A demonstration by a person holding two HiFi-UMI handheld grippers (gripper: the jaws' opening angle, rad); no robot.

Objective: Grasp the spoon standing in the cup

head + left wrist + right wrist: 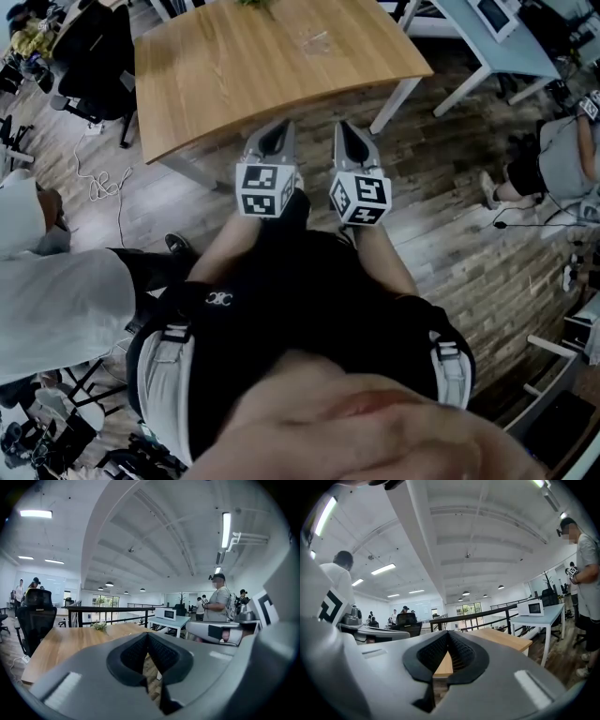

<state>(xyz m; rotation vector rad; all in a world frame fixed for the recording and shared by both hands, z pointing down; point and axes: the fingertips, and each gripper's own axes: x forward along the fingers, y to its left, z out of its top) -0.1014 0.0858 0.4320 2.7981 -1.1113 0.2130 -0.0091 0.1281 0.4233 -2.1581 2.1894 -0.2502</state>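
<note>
No spoon and no cup can be made out in any view. A small clear object [314,40] lies on the wooden table [234,75]; what it is I cannot tell. My left gripper [275,128] and right gripper [349,128] are held side by side close to my body, over the floor just short of the table's near edge. Both point at the table. In the left gripper view the left gripper [147,634] has its tips together and holds nothing. The right gripper [447,633] looks the same in its own view, tips touching, with the table edge [501,639] beyond.
A black office chair [94,47] stands at the table's left end, with cables [103,183] on the floor nearby. A white desk [497,37] is at the upper right. One person in white [47,291] stands close on my left; another sits at the right [562,159].
</note>
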